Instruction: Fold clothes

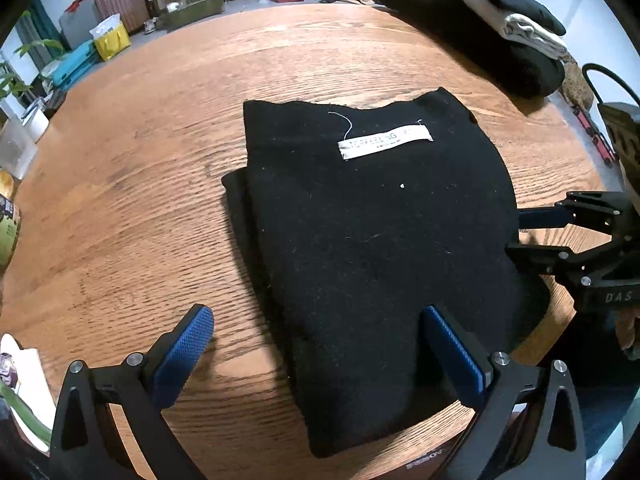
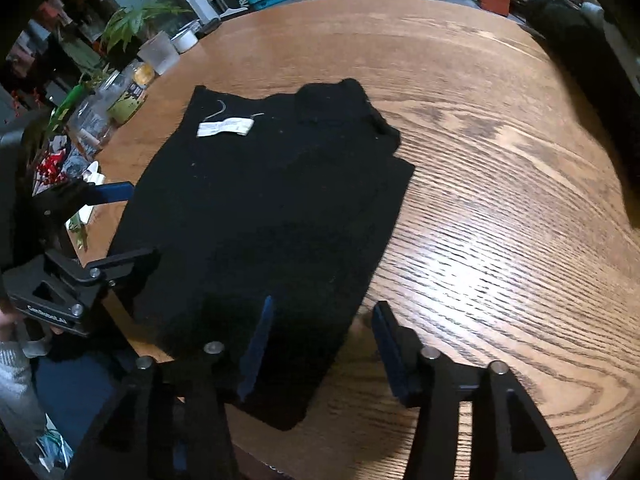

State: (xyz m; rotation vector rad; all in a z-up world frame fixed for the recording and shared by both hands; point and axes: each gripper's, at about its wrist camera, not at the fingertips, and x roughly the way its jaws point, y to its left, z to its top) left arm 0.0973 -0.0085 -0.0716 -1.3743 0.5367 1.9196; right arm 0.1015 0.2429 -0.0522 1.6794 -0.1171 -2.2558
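One worktop (image 1: 160, 160): round, wood-grained; carries everything below
One black garment (image 1: 360, 240): knit, lying flat at the middle of the worktop, already doubled into a tidy block with a second layer peeking out along its left edge; near end hanging slightly over the worktop's near rim; long axis running from the near rim away toward the far side
One pile of folded clothes (image 1: 500, 28): black and cream pieces stacked at the far right of the worktop, well apart from the garment
Two claws: one at each long side of the garment, both near its near end
Left claw (image 1: 320, 344): fingers spread wide, nothing held; right finger over the cloth, left finger over bare wood, so straddling the garment's left near edge
Right claw (image 2: 322, 340): fingers parted, nothing held; left finger over the cloth, right finger over bare wood, so straddling the right near corner
Nearer claw: about equal; each closest to its own corner
One white label (image 1: 386, 142): sewn near the far end, facing up, a loose thread curling from it
Stage, as a judgement: fits either a further fold from near end toward the label, or a finished fold just let go; not settled by this view
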